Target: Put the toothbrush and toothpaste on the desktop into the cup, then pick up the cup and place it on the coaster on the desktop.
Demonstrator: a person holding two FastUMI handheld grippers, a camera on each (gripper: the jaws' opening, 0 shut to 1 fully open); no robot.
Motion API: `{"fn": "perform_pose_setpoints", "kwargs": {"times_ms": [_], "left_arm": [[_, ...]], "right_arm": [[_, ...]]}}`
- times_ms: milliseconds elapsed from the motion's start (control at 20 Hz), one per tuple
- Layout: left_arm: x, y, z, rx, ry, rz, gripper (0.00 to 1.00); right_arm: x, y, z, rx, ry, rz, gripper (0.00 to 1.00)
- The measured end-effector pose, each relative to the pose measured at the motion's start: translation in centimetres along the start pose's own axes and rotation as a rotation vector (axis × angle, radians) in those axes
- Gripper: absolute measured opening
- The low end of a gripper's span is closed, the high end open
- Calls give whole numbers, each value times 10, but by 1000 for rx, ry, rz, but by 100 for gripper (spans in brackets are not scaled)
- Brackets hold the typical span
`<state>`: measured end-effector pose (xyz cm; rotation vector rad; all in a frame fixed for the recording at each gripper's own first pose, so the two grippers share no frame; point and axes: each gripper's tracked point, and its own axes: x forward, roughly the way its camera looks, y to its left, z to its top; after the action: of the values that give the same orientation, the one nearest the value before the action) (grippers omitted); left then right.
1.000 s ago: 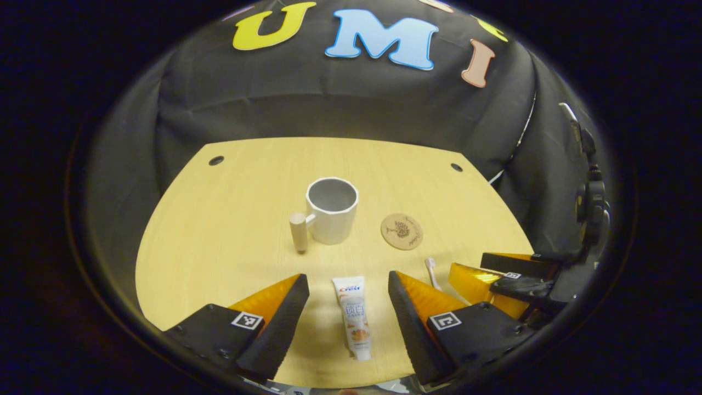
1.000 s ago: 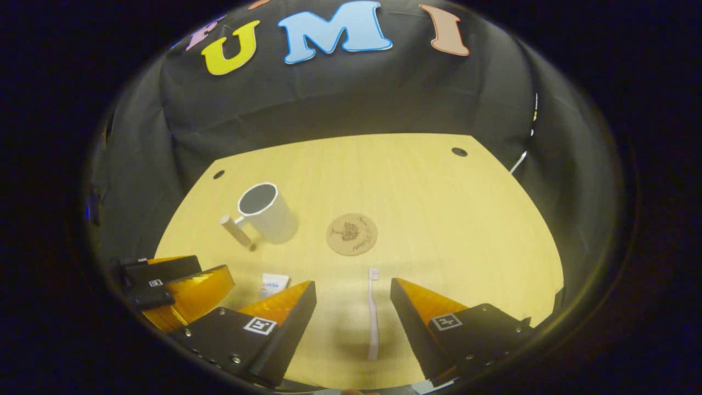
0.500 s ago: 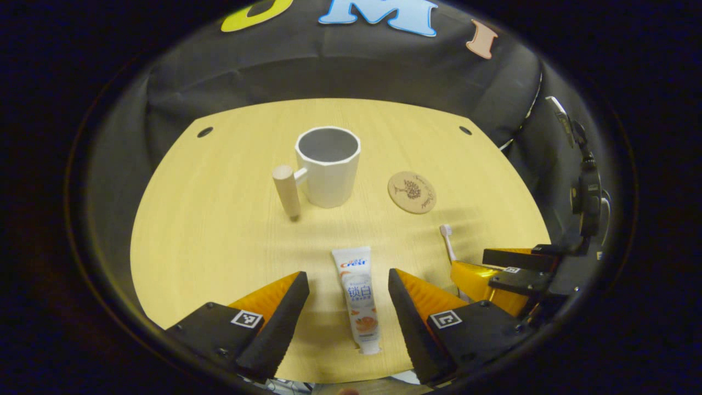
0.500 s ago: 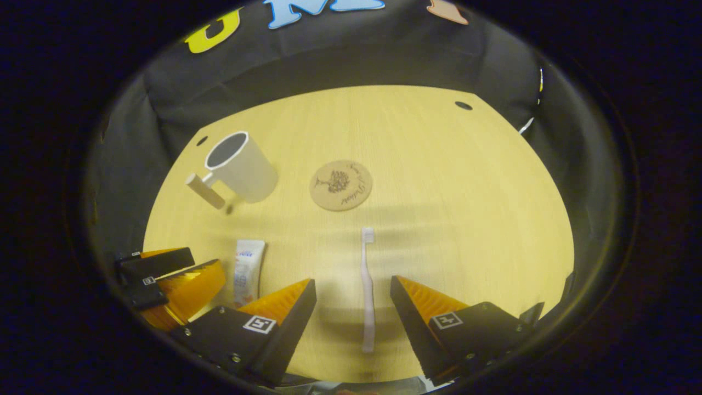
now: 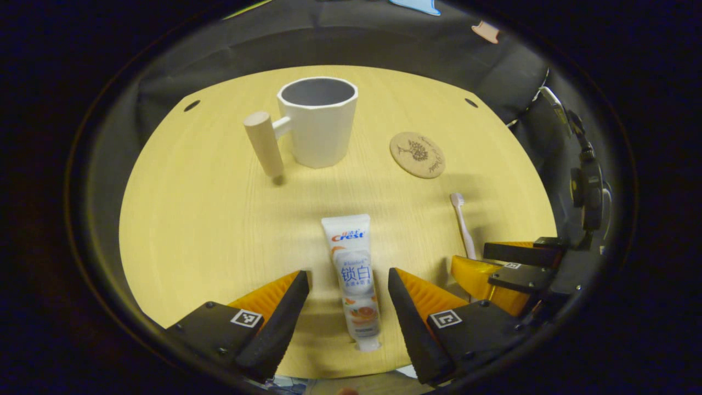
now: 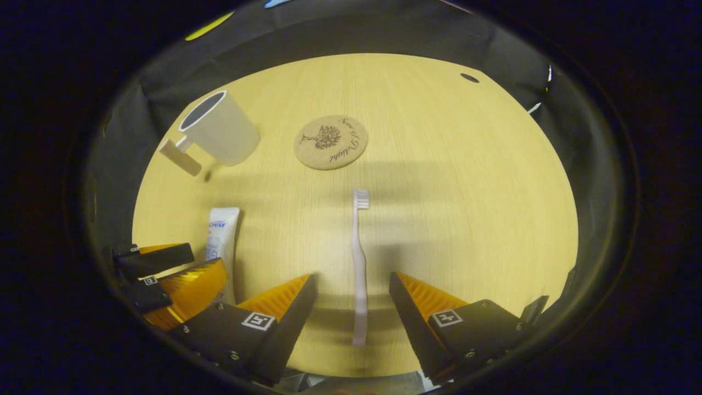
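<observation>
Your left gripper [image 5: 347,288] has its fingers spread wide apart, one on either side of the toothpaste [image 5: 352,277], which lies flat on the desktop [image 5: 208,219] with its cap end toward you; neither finger touches the tube. Your right gripper [image 6: 352,293] is likewise parted, straddling the handle of the toothbrush [image 6: 358,263], which lies flat with its bristle head pointing away from you toward the coaster [image 6: 330,142]. From the left gripper view, your right gripper sits low at the right edge, just beside the toothbrush's handle; whether its near finger brushes the handle is hard to judge from that angle. Farther back, the cup [image 5: 318,120] stands upright and empty, its wooden handle [image 5: 264,144] sticking out to the left. Beside it, to the right and apart from it, the round coaster lies bare on the wood.
</observation>
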<state>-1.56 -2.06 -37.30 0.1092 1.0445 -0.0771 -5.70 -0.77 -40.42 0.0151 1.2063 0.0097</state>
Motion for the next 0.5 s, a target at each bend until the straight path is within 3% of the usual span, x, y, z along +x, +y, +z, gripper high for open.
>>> {"fn": "perform_pose_setpoints", "kwargs": {"times_ms": [250, 300, 350, 500], "left_arm": [[8, 11, -9, -42, 41, 20, 95], [10, 13, -11, -50, 49, 26, 89], [12, 16, -13, -62, 59, 36, 95], [13, 27, -14, -83, 67, 72, 94]], "right_arm": [[2, -4, 0, -8, 13, -27, 87], [2, -4, -2, -17, 20, -33, 87], [2, -3, -2, -30, 27, -41, 87], [3, -3, -6, -69, 40, -55, 88]]}}
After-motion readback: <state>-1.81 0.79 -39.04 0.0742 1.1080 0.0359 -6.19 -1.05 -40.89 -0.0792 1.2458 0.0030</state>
